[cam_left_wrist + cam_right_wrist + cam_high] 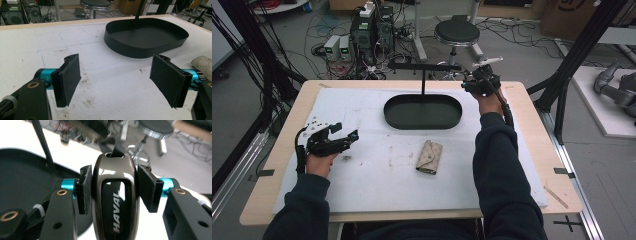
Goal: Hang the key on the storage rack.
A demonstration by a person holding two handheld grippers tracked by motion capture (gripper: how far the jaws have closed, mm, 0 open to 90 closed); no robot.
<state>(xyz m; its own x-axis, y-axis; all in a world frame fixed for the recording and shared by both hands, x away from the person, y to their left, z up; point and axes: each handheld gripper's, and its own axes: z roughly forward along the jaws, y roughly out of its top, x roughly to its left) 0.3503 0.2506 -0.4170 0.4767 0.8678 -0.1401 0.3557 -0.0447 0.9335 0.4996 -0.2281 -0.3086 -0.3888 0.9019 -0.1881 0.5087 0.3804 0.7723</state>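
A glossy dark car key fob [115, 195] marked HAVAL stands upright between the pads of my right gripper [116, 185], which is shut on it. That gripper [482, 82] is at the far right of the table, beside the right end of the black T-shaped stand [424, 66] that rises from the black oval tray [422, 125]. My left gripper [349, 136] rests low over the white mat at the left, open [116, 80] with nothing between its pads. A beige patterned key pouch [429, 156] lies flat on the mat in front of the tray.
The white mat [377, 180] covers most of the wooden table. A round stool [457, 32] and cables stand on the floor beyond the far edge. Black frame posts [577, 55] rise at the right.
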